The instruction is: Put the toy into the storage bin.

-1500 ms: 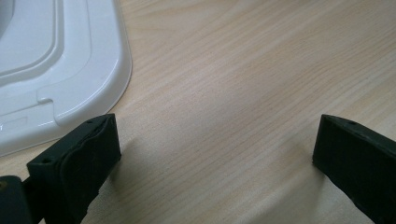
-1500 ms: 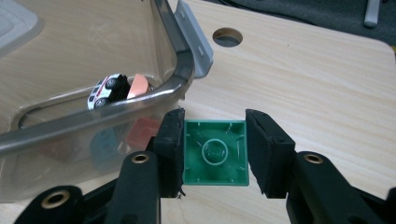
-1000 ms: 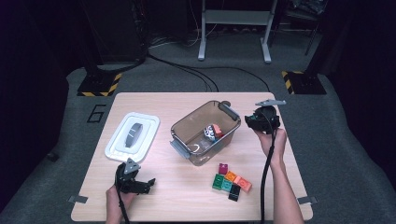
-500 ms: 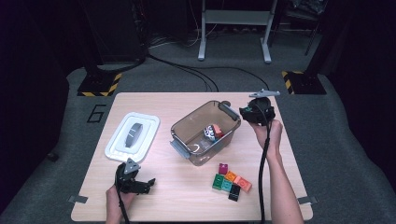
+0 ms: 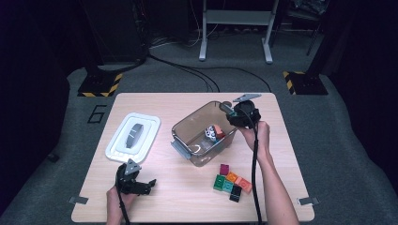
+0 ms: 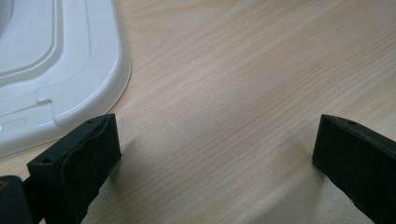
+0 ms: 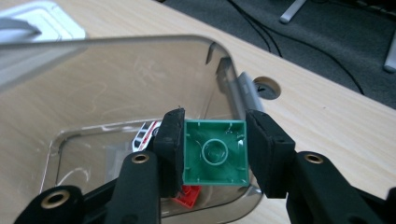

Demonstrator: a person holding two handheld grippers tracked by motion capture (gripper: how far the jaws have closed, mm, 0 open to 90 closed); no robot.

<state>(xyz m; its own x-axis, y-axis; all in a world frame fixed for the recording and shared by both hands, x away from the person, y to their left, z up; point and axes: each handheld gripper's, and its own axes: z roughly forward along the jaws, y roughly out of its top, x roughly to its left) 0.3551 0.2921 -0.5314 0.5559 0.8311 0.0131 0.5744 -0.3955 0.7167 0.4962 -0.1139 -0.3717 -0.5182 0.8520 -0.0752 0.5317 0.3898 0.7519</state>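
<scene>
My right gripper (image 7: 214, 151) is shut on a green brick (image 7: 215, 153), whose hollow underside faces the camera. It hovers over the right end of the clear plastic bin (image 5: 192, 127), above a red brick (image 7: 187, 195) and a white printed piece (image 7: 144, 133) on the bin's floor. In the high view the right gripper (image 5: 229, 113) sits at the bin's far right rim. My left gripper (image 5: 149, 185) rests open near the table's front left, with bare wood between its jaws, beside the white lid (image 6: 56, 70).
The white lid (image 5: 133, 136) with a grey handle lies left of the bin. Several loose bricks (image 5: 232, 182) in red, orange, green and black lie at the front right. A cable hole (image 7: 264, 87) sits in the tabletop beyond the bin.
My right gripper has carried the green brick leftward from beside the bin to over its right end. The left gripper has stayed put.
</scene>
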